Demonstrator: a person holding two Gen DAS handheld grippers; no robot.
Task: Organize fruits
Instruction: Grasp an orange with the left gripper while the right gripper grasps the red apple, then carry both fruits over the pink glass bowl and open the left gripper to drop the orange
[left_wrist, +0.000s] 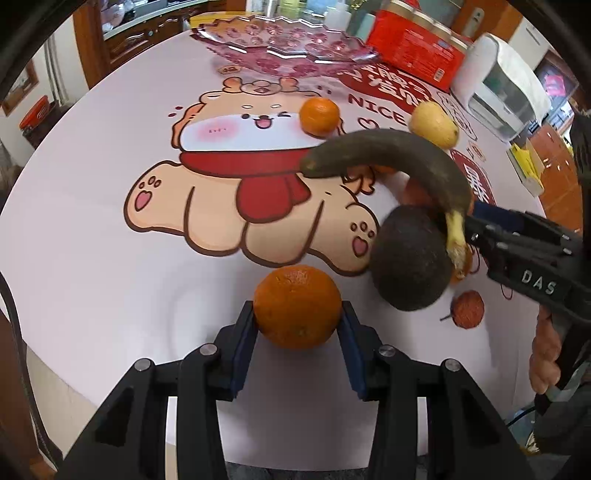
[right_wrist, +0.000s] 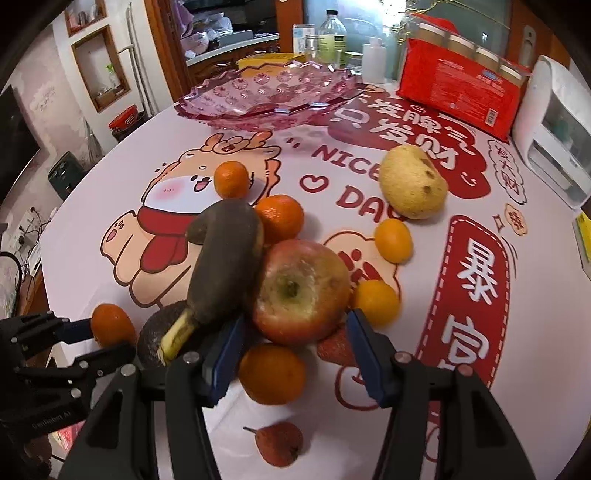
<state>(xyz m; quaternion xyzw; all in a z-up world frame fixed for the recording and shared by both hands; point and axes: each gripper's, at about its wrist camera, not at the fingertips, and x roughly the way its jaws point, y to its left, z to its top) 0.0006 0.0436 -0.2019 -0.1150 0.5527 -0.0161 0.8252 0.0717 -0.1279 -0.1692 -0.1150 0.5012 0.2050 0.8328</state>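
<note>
My left gripper (left_wrist: 297, 317) is shut on an orange (left_wrist: 297, 306), both blue pads against its sides, low over the tablecloth. In the right wrist view this gripper (right_wrist: 107, 339) holds the same orange (right_wrist: 112, 325) at the far left. My right gripper (right_wrist: 298, 317) stands open, its tips flanking the near side of a red apple (right_wrist: 301, 291) without clearly pressing it. A blackened banana (right_wrist: 225, 266) leans on the apple and on a dark avocado (right_wrist: 162, 332). In the left wrist view the banana (left_wrist: 391, 155) and the avocado (left_wrist: 410, 258) hide the right gripper's (left_wrist: 472, 225) tips.
A pink glass bowl (right_wrist: 266, 96) stands at the back. Around the apple lie a yellow pear (right_wrist: 412, 181), several small oranges such as one (right_wrist: 271, 373) under my right gripper, and a small red fruit (right_wrist: 277, 443). A red package (right_wrist: 458, 88) and a white appliance (right_wrist: 554, 129) stand back right.
</note>
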